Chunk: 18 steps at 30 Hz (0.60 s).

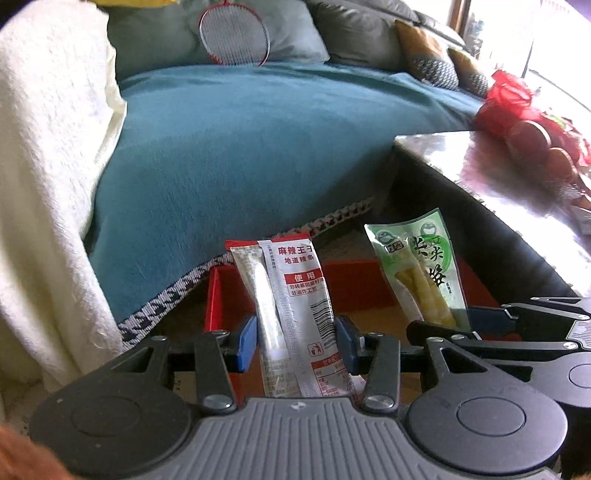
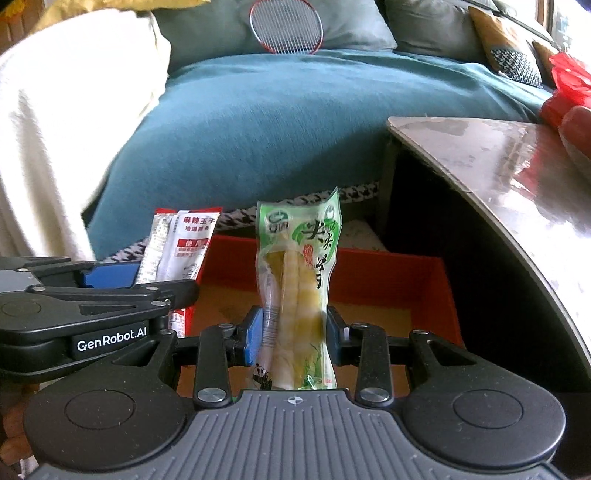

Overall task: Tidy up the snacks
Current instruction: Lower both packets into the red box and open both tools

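Observation:
My left gripper [image 1: 296,341] is shut on a red and silver spicy-strip packet [image 1: 291,295], held upright above a red cardboard box [image 1: 351,284]. My right gripper [image 2: 295,334] is shut on a green bamboo-shoot packet [image 2: 299,280], also upright over the same red box [image 2: 406,280]. The two grippers are side by side. The green packet [image 1: 421,273] and the right gripper [image 1: 491,321] show at the right of the left wrist view. The red and silver packet [image 2: 177,251] and the left gripper [image 2: 110,282] show at the left of the right wrist view.
A glossy table [image 2: 498,162] curves along the right, with red wrapped goods [image 1: 524,114] on it. A teal-covered sofa [image 1: 236,147] lies behind the box, with a white blanket [image 1: 48,184] at the left and a badminton racket [image 2: 286,26] against the cushions.

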Available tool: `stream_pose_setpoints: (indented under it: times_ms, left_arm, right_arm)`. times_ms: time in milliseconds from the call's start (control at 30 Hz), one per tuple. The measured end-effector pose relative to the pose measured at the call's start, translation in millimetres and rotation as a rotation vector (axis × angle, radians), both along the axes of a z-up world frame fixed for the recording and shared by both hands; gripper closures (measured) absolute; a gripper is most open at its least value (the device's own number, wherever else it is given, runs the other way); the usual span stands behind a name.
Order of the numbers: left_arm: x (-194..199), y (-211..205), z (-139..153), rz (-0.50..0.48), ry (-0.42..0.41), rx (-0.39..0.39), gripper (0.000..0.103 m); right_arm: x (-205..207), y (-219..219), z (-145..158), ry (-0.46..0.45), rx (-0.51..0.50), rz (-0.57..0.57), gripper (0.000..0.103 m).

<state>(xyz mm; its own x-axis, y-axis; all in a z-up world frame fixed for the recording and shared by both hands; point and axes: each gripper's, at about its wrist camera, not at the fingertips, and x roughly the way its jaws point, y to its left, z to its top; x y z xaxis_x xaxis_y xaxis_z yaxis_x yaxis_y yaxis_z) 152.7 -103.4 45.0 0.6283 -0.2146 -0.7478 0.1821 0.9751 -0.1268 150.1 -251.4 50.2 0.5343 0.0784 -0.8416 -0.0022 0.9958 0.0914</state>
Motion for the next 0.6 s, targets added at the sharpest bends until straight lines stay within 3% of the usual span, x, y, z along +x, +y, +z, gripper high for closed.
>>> stream_pose_setpoints:
  times_ms: [367,500,600]
  left_arm:
    - [17,-15,-54,-0.008,0.085,0.090,0.065]
    - [16,-22,-61,-0.041,0.058,0.159,0.064]
    - [16,-21,-58,-0.056,0.071,0.142,0.064]
  right_arm:
    - [10,4,-58,0.099,-0.030,0.000,0.061]
    - [10,6,-70,0.130,-0.065,-0.005,0.058]
    - [8,8,-70,0.132,-0.087,-0.010,0.055]
